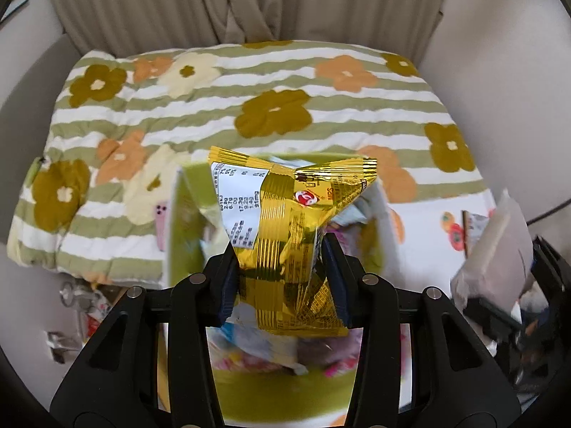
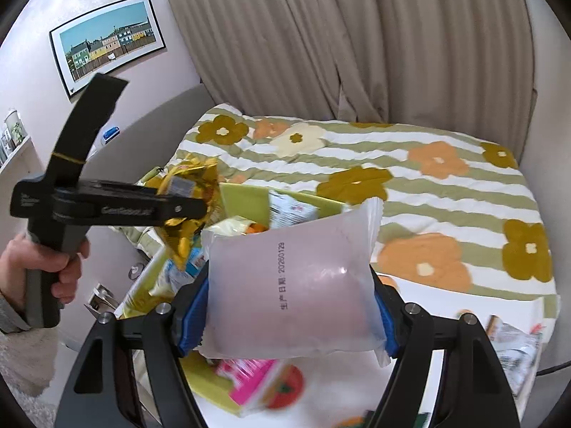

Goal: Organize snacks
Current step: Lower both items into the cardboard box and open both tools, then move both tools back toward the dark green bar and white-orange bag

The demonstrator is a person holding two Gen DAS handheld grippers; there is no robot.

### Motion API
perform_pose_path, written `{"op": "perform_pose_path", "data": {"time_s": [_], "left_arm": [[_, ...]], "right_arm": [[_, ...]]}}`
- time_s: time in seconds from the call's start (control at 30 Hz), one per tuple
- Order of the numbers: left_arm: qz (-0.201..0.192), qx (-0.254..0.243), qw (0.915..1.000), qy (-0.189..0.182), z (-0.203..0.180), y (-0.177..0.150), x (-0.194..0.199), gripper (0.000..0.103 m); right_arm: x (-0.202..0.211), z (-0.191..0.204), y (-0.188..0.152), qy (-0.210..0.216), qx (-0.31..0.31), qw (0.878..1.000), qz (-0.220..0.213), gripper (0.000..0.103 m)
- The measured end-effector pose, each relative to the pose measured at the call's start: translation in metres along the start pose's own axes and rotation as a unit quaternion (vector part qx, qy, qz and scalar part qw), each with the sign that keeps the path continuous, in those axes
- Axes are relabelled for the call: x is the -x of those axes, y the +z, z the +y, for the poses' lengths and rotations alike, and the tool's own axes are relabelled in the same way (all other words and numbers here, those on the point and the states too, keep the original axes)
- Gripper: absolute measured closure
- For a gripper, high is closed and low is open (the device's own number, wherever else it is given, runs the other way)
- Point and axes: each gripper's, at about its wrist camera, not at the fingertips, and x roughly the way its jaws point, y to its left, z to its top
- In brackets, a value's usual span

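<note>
My left gripper (image 1: 282, 267) is shut on a gold foil snack packet (image 1: 285, 221) and holds it above a green and white box (image 1: 178, 214) with several snack packs inside. My right gripper (image 2: 291, 306) is shut on a pale pink snack packet (image 2: 292, 281) printed with a date, held above the same box (image 2: 242, 196). In the right wrist view the left gripper (image 2: 185, 210) with the gold packet (image 2: 192, 182) is at the left, over the box's left side. The right gripper's pink packet shows at the right edge of the left wrist view (image 1: 492, 249).
The box sits on a bed with a striped floral quilt (image 1: 249, 100). A pink phone (image 1: 162, 224) lies left of the box. Loose snack packs (image 2: 514, 349) lie on the sheet at the right. Curtains (image 2: 357, 35) hang behind the bed.
</note>
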Motion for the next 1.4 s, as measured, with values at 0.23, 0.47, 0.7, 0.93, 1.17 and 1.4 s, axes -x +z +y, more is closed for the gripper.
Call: {"op": "perform_pose_path", "data": {"time_s": [0.23, 0.47, 0.7, 0.93, 1.17, 1.4], "left_arm": [[-0.014, 0.008, 0.9998, -0.013, 0.035, -0.004, -0.018, 0.0], [-0.042, 0.031, 0.9981, -0.033, 0.06, -0.041, 0.0, 0.0], [-0.028, 0.021, 0.9991, -0.023, 0.067, -0.058, -0.008, 0.0], [-0.007, 0.019, 0.9996, -0.018, 0.071, -0.076, -0.02, 0.0], [-0.005, 0.015, 0.9996, -0.023, 0.066, -0.086, -0.019, 0.001], [-0.023, 0.017, 0.9995, -0.013, 0.043, -0.092, 0.002, 0.0]], "right_arm": [[-0.031, 0.024, 0.008, -0.018, -0.012, 1.0, 0.013, 0.032], [-0.046, 0.03, 0.007, -0.033, -0.035, 0.998, 0.032, 0.032], [-0.074, 0.04, 0.015, -0.051, -0.027, 0.997, 0.059, 0.03], [-0.081, 0.043, 0.005, -0.046, -0.043, 0.997, 0.047, 0.001], [-0.072, 0.049, -0.002, -0.068, -0.027, 0.996, 0.042, 0.001], [-0.049, 0.051, -0.003, -0.061, -0.027, 0.997, 0.029, 0.001]]}}
